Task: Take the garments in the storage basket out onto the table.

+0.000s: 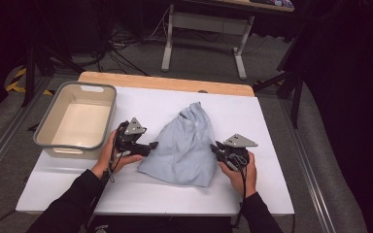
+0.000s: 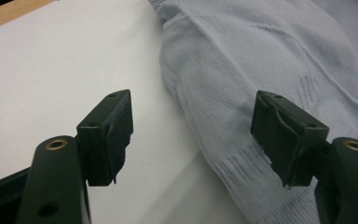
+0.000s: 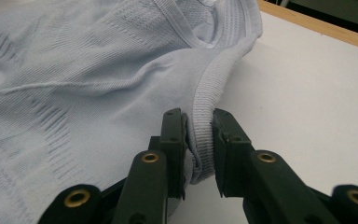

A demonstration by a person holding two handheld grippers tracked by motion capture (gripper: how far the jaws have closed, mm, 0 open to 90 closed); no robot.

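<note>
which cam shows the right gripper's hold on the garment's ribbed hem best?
Right gripper view: the right gripper is shut on the ribbed hem of the pale blue garment, close up. High view shows that gripper at the garment's right edge, the contact too small to judge. Left gripper view shows the cloth between open jaws.

White-topped counter (image 1: 252,121) with wooden far edge; grey rectangular plastic tub (image 1: 46,131) upper left, crumpled pale-blue knitted garment (image 1: 184,145) at frame centre.

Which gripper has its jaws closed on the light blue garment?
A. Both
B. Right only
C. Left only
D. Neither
B: the right gripper pinches the ribbed edge of the light blue garment between its jaws, while the left gripper has its jaws apart with nothing pressed between them.
</note>
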